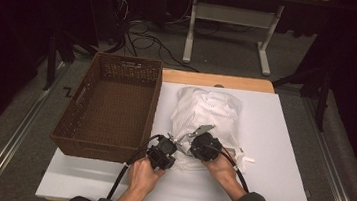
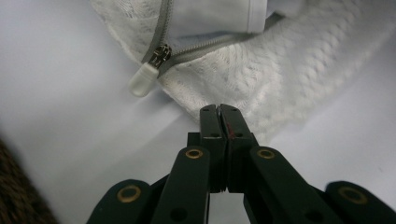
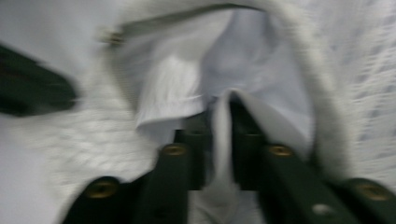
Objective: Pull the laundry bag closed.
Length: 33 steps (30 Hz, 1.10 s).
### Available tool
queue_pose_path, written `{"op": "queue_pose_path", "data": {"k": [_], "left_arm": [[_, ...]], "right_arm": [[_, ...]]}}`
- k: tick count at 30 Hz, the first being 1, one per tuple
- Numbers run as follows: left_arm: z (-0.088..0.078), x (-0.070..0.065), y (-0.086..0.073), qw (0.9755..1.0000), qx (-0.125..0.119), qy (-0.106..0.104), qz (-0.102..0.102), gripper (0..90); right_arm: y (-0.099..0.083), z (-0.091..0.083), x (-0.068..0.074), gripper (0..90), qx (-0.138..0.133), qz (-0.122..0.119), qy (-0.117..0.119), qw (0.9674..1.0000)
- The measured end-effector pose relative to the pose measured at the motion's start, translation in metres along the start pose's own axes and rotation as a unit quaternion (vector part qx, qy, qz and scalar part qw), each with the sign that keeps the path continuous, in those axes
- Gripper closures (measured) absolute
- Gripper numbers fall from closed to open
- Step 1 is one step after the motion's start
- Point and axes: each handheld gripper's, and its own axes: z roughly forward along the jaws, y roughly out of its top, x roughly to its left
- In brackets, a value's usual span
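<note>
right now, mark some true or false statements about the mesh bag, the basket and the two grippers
1. The brown basket lies left of the white mesh bag. True.
2. The left gripper has its jaws wide open. False: they are shut at the bag's edge.
3. The right gripper pinches a fold of white cloth. True.
4. The zipper pull is black. False: it is whitish.
5. The bag lies inside the basket. False: it lies on the white table.

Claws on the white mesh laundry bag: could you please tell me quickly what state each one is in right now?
Left claw: closed on the mesh laundry bag's edge.
Right claw: closed on white cloth at the bag's opening.
</note>
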Motion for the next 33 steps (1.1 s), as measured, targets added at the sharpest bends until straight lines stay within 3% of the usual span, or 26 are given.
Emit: {"op": "queue_pose_path", "data": {"k": [3, 5, 7, 10, 15, 19, 25, 28, 30, 33], "left_arm": [[-0.004, -0.007, -0.009, 1.0, 0.001, -0.006, 0.007, 88.7], [-0.007, -0.008, -0.011, 0.9999, 0.003, -0.007, 0.013, 88.6], [-0.009, -0.007, -0.011, 0.9999, -0.007, -0.008, 0.009, 87.2], [-0.013, -0.004, -0.008, 0.9999, -0.016, -0.001, 0.002, 77.8], [-0.022, -0.005, -0.001, 0.9996, -0.021, 0.018, 0.003, 71.2], [-0.023, -0.005, 0.006, 0.9996, -0.017, 0.024, -0.002, 67.0], [-0.02, -0.002, 0.015, 0.9992, -0.018, 0.024, -0.025, 57.9], [-0.017, 0.0, 0.02, 0.9986, -0.013, 0.037, -0.034, 55.0], [-0.014, -0.002, 0.025, 0.998, -0.006, 0.058, -0.024, 53.5], [-0.01, -0.002, 0.031, 0.9975, -0.005, 0.066, -0.026, 52.4]], "right_arm": [[-0.003, 0.003, -0.012, 89.7, 0.006, -0.002, -0.034, 0.9994], [-0.006, 0.003, -0.021, 89.6, 0.005, 0.009, -0.042, 0.9991], [-0.008, 0.002, -0.024, 86.2, 0.003, 0.02, -0.033, 0.9993], [-0.009, -0.008, -0.019, 76.8, -0.008, 0.011, -0.019, 0.9997], [-0.009, -0.039, -0.009, 77.4, -0.061, -0.001, -0.004, 0.9981], [-0.007, -0.053, 0.002, 80.3, -0.074, -0.023, 0.02, 0.9968], [-0.006, -0.025, 0.006, 80.2, -0.05, -0.013, 0.058, 0.997], [-0.01, -0.008, -0.001, 80.7, -0.027, 0.006, 0.054, 0.9982], [-0.014, -0.002, -0.007, 80.9, -0.012, 0.011, 0.037, 0.9992], [-0.023, -0.003, -0.018, 80.6, -0.014, 0.038, 0.046, 0.9981]]}}
